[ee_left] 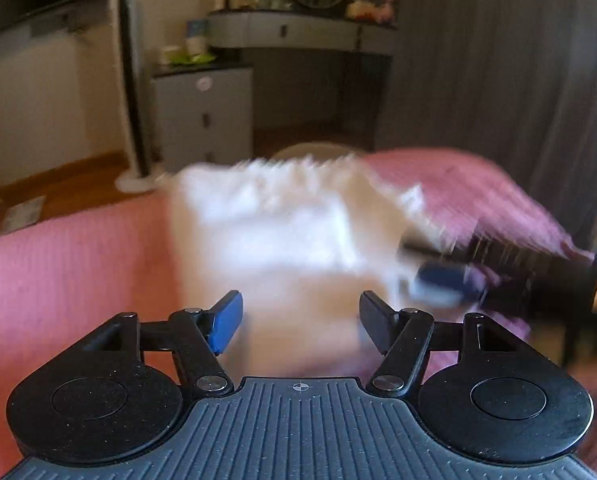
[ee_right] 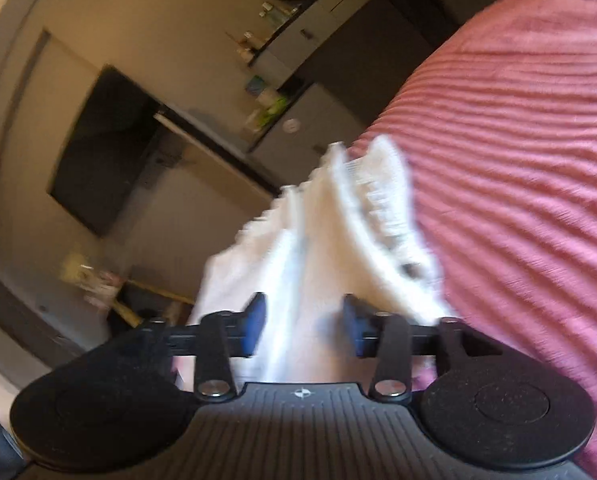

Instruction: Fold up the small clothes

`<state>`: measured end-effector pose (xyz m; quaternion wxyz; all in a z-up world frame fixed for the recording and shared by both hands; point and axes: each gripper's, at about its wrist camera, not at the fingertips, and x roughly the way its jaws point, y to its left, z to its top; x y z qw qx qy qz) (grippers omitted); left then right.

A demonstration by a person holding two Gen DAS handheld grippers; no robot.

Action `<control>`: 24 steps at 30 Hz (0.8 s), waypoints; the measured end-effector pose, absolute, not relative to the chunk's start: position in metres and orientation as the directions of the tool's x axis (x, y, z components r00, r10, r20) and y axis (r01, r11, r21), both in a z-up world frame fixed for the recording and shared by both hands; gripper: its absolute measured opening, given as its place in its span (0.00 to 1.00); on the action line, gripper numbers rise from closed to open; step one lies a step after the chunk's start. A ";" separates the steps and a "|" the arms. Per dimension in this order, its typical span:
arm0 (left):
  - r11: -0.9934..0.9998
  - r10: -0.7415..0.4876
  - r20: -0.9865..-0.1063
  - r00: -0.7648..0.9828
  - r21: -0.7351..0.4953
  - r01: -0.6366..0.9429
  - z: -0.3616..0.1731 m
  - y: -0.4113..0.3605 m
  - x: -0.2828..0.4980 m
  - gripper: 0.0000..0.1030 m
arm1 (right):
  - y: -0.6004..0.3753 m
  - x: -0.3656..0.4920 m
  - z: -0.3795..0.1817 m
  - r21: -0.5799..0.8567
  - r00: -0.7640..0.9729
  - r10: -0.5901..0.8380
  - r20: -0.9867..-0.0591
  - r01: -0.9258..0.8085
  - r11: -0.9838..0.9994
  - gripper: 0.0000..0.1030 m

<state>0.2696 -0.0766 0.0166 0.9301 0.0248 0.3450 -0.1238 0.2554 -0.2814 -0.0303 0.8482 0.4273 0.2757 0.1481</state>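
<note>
Both pairs of fingers stand apart: left gripper (ee_left: pixel 300 322) clear of the cloth (ee_left: pixel 274 216), right gripper (ee_right: pixel 304 328) straddling it unclamped. We judge one fold laid, more remaining. White cloth lies on the bed (ee_left: pixel 58 264), long axis running ahead of the fingers.

white cloth (ee_left: pixel 282 216) smeared by motion blur; its shape and folds unreadable.
</note>
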 end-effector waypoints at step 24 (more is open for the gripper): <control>0.970 -0.244 -0.737 0.631 -0.185 0.159 -0.013 -0.069 0.292 0.64 | -0.205 0.313 0.021 0.052 0.830 0.151 -0.537 -0.146 0.988 0.21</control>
